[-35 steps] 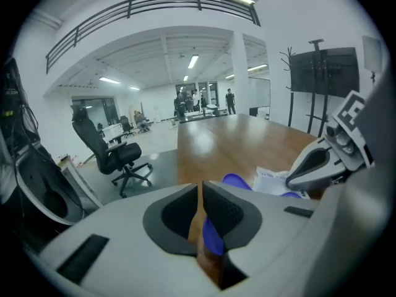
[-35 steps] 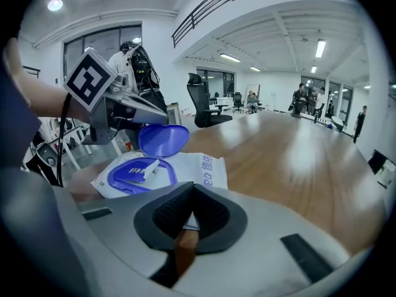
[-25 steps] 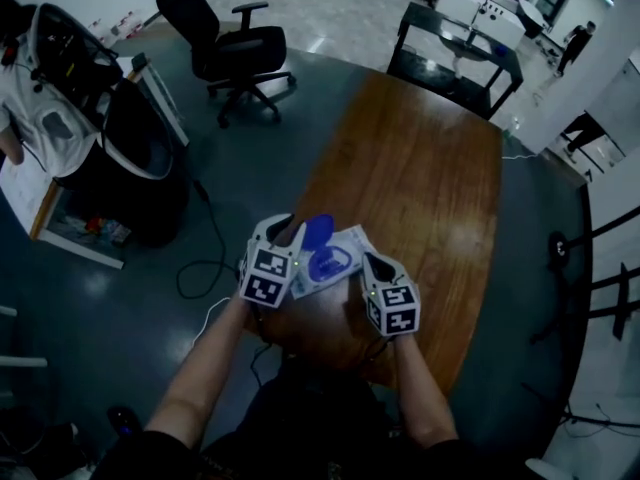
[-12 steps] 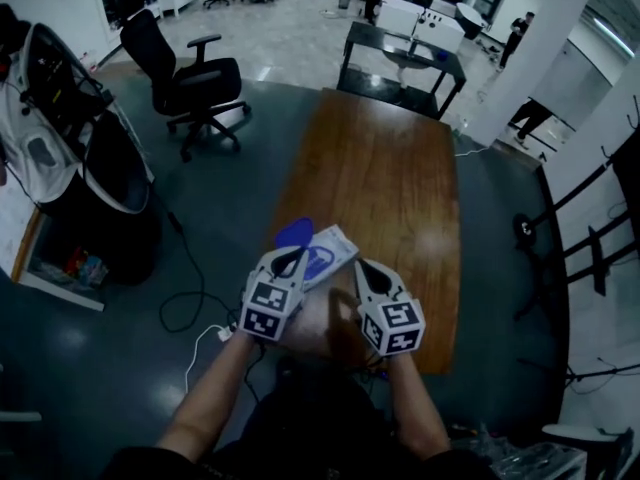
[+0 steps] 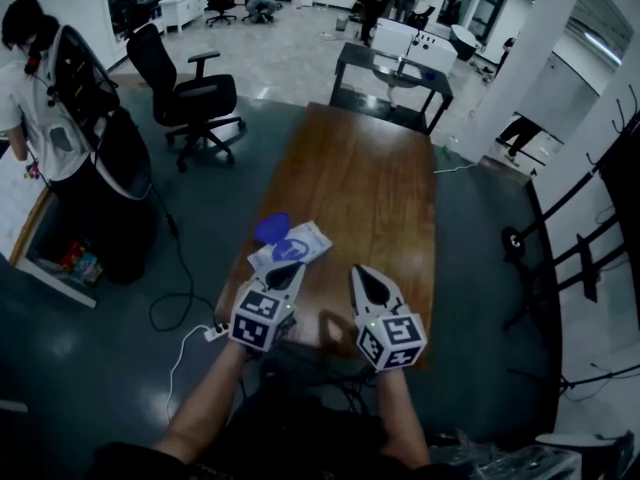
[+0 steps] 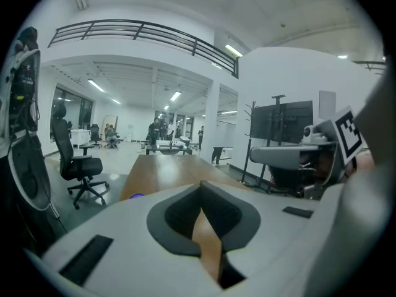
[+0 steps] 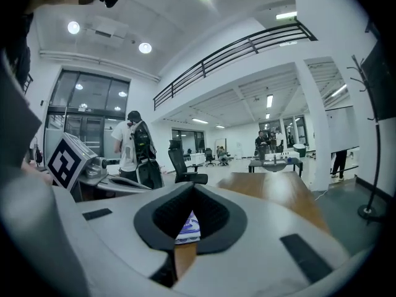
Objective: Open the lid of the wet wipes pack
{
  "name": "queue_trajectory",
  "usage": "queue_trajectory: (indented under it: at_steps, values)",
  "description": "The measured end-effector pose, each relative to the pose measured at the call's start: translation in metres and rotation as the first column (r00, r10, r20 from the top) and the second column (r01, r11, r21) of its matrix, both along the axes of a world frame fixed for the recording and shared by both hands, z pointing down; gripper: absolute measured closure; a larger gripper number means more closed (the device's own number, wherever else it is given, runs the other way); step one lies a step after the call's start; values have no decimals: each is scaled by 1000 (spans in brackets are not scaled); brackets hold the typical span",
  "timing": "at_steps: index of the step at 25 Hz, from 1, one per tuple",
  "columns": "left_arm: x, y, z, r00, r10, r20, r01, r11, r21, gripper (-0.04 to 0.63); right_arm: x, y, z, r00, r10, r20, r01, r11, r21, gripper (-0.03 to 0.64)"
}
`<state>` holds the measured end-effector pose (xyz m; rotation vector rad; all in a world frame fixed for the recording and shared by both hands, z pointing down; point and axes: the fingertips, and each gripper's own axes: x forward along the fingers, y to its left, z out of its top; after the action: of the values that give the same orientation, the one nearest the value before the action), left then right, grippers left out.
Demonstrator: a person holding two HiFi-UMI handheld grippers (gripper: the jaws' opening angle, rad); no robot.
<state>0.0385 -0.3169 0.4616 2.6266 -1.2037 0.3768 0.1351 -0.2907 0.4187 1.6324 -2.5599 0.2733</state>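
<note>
- Wet wipes pack lies flat by the table's near-left edge. Its blue lid stands raised at the pack's 10 o'clock corner, with a blue oval patch showing below it. Judgement: lid open, task done.
- Change: 1 second ago both grippers flanked the pack. Now both are drawn back toward the table's near edge, and the pack lies free at 12 o'clock of the left gripper and 11 o'clock of the right gripper.
- Left jaws have just been closing and now meet, with nothing between them. Right jaws also together, empty.
- Pack: soft, glossy white-and-blue film, a flat rectangle. Lid: oval flap, looks like rigid plastic. Table: long, polished brown wood, reflective.
</note>
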Motion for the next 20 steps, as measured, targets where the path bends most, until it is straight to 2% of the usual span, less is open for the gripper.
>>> queue_trajectory:
  at_steps: [9, 20]
  values:
    - [45, 63, -40, 1000, 2, -4, -2, 998, 56, 589, 22, 53, -29, 996, -56, 72, 51, 996, 72, 606]
    - [62, 106, -56, 1000, -13, 5, 12, 995, 96, 588, 34, 92, -38, 992, -84, 90, 77, 993, 84, 606]
